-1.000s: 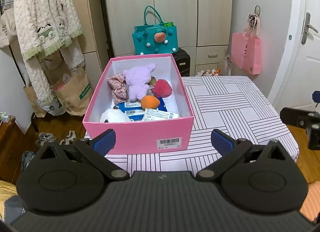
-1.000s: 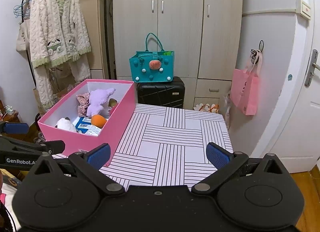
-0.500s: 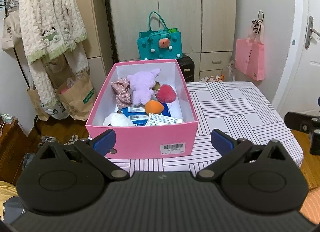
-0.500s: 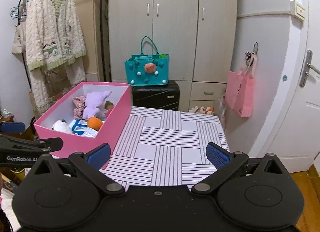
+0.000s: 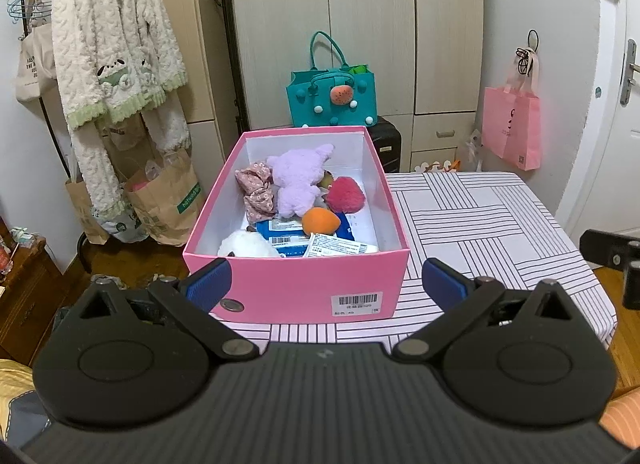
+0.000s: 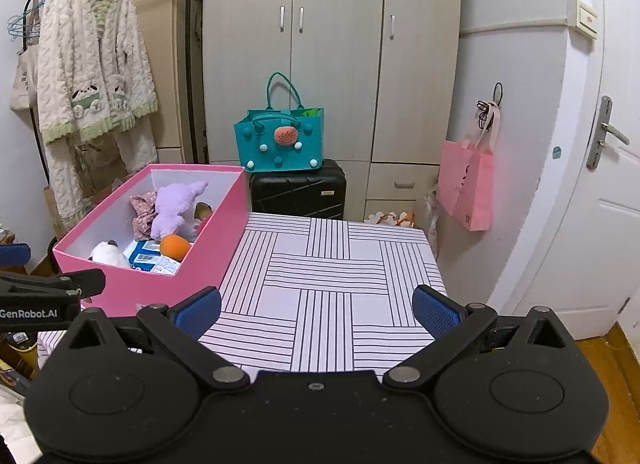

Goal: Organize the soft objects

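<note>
1. The left claw point(image 5: 324, 280) stands wide open with nothing between its blue pads; the right claw point(image 6: 316, 306) is likewise spread wide and empty
2. From the left claw the pink box point(image 5: 296, 288) lies dead ahead at 12 o'clock, its near short wall just beyond the pads and its long axis running away from the claw
3. From the right claw the same box sits off at 10 o'clock, with bare striped table point(image 6: 332, 276) straight ahead, so I judge the left claw the nearer one for reaching in
4. Inside the box: a white plush point(image 5: 248, 245) nearest, an orange ball point(image 5: 319, 221), a red plush point(image 5: 345, 195), a purple plush point(image 5: 298, 178) and floral cloth point(image 5: 256, 188) farther back
5. Writing: a barcode label point(image 5: 357, 303) on the box front, its print too small to read; "GenRobot.AI" shows on the left tool's side in the right wrist view
</note>
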`<action>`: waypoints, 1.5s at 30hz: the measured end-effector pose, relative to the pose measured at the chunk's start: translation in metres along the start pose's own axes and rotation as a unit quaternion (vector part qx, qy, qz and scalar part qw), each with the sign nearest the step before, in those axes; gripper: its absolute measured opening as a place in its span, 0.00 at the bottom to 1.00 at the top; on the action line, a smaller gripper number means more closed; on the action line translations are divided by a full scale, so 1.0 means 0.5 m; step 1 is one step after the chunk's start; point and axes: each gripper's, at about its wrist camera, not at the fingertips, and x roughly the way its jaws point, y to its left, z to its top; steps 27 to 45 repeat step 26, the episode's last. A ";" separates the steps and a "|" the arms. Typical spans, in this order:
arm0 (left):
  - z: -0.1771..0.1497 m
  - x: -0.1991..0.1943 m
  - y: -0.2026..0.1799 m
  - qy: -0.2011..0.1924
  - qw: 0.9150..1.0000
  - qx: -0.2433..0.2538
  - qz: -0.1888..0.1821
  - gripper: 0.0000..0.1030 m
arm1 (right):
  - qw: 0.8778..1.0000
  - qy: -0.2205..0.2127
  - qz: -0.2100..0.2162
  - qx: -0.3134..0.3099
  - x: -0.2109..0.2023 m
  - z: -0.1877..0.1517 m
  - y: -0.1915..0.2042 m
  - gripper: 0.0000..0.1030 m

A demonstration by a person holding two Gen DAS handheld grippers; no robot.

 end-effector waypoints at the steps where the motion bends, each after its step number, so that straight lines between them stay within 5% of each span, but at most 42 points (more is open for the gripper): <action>1: 0.000 0.000 0.000 0.000 1.000 -0.001 0.000 1.00 | 1.000 -0.001 0.001 0.000 0.000 -0.001 0.001 1.00; 45: -0.012 -0.012 -0.005 -0.013 1.000 0.000 0.005 1.00 | 1.000 0.002 0.003 0.005 0.009 -0.005 -0.003 1.00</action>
